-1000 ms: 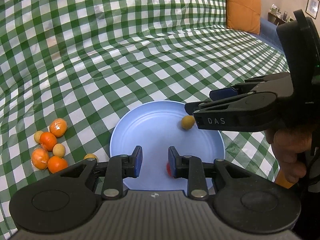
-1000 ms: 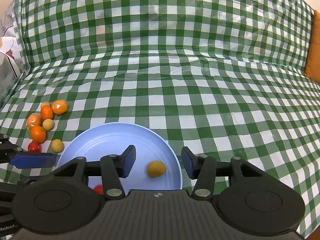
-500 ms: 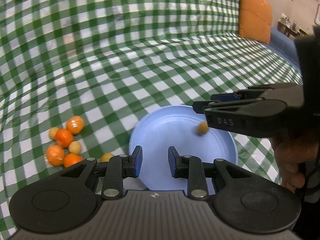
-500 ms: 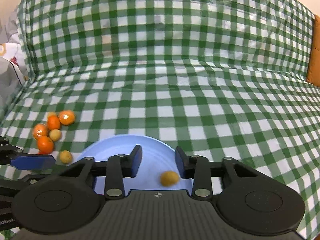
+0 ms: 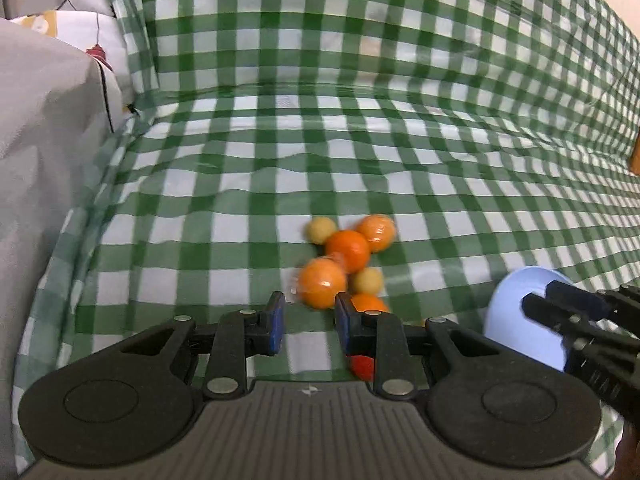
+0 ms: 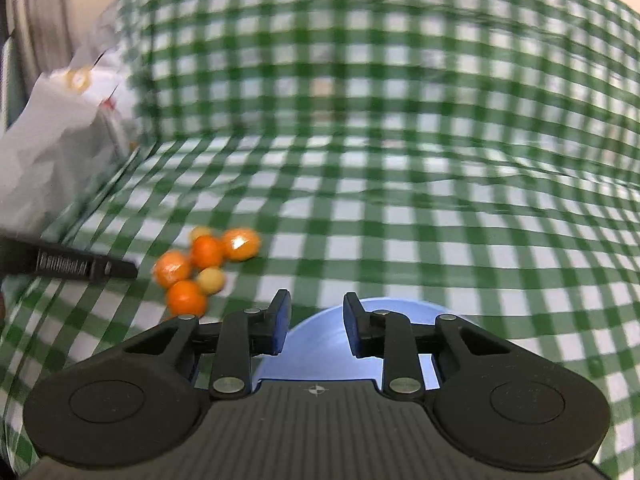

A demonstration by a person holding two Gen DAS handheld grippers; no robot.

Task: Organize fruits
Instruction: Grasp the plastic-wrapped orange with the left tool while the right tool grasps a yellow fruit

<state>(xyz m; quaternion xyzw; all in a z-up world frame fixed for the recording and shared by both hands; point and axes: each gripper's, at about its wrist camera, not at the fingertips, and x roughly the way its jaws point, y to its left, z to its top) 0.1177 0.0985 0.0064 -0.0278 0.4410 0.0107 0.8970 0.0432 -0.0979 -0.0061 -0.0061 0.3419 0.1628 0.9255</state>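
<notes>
— Left gripper (image 5: 310, 308)?
— Pads slightly apart, nothing between. Just beyond the tips, a heap of oranges (image 5: 347, 250) and small yellow fruits (image 5: 320, 230), touching, on the green-checked cloth (image 5: 360, 140). Seen only from here: a red fruit (image 5: 362, 366) half hidden behind the right-hand finger.
— Right gripper (image 6: 316, 308)?
— Just drawn in, closed down to a narrow slot, empty. Hanging over the blue plate (image 6: 316, 340), well clear of the heap at its left. From the left camera, only a slice of that plate, behind the right gripper's fingers.
— Plate's contents?
— Hidden under the gripper body; cannot tell.
— Surroundings?
— Cloth rising up a backrest; pale grey bedding (image 5: 40, 160) bunched at the left edge
</notes>
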